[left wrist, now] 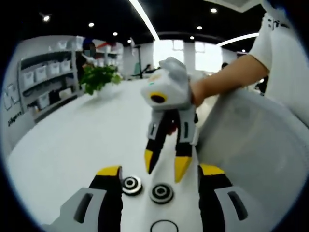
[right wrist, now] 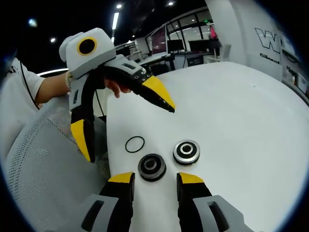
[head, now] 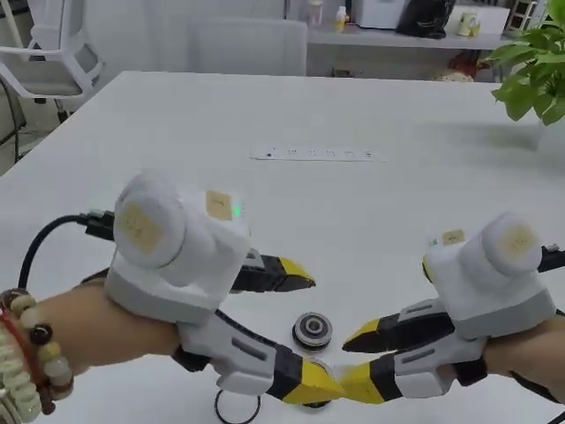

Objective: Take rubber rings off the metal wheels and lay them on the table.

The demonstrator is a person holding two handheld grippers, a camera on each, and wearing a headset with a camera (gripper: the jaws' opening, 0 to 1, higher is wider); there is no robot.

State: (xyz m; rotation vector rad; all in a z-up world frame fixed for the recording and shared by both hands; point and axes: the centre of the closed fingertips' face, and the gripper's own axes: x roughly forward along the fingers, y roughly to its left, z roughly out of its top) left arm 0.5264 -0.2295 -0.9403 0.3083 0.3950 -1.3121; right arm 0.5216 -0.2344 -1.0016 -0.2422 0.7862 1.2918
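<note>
Two small metal wheels lie near the table's front edge. One wheel [head: 312, 329] [right wrist: 187, 152] [left wrist: 131, 185] shows a silvery rim. The other wheel [right wrist: 152, 166] [left wrist: 161, 192] looks dark all round and lies just ahead of my right gripper's [right wrist: 155, 176] [head: 353, 360] open jaws, not touching them. A loose black rubber ring [head: 237, 408] [right wrist: 134, 144] [left wrist: 164, 226] lies flat on the table beside them. My left gripper [head: 315, 333] [left wrist: 160, 170] stands wide open over the wheels, with nothing in it. The two grippers point at each other, tips close.
The white table [head: 291, 212] stretches far ahead, with a flat socket strip [head: 318, 154] in its middle. A green plant [head: 534, 75] stands at the far right. White chairs [head: 53, 53] sit at the far left; a mesh chair back [right wrist: 43, 164] is close by.
</note>
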